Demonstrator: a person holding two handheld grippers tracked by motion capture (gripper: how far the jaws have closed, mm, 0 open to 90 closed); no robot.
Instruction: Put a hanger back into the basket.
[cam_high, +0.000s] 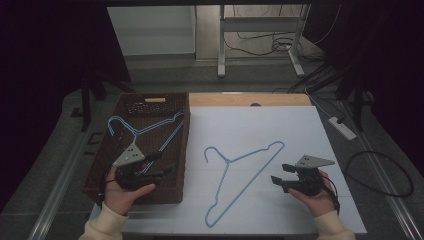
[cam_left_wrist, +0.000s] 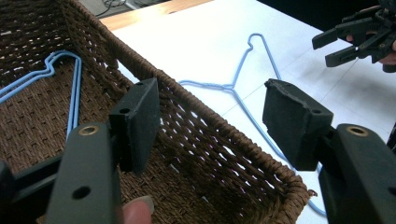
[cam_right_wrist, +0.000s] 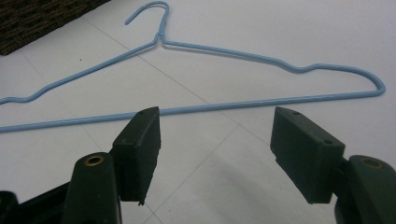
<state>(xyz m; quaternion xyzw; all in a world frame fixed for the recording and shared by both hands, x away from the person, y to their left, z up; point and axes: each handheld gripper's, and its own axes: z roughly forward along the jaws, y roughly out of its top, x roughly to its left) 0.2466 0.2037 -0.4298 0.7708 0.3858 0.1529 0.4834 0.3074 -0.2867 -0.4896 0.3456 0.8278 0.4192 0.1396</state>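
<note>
The right gripper (cam_high: 282, 173) hovered with its fingers (cam_right_wrist: 140, 149) spread wide and empty, the blue hanger (cam_right_wrist: 219, 107) lying flat on the table (cam_high: 300, 130) just ahead of them. The left gripper (cam_high: 161, 162), equally open and empty, hung above the basket (cam_high: 182, 150), where other hangers (cam_high: 145, 131) lay. The pickup seemed next: lower and straddle the bottom wire, then close.

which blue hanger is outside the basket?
The blue hanger on the white sheet, lying flat between the two grippers with its hook pointing toward the basket. The other blue hangers lie inside the wicker basket, by the left gripper.
</note>
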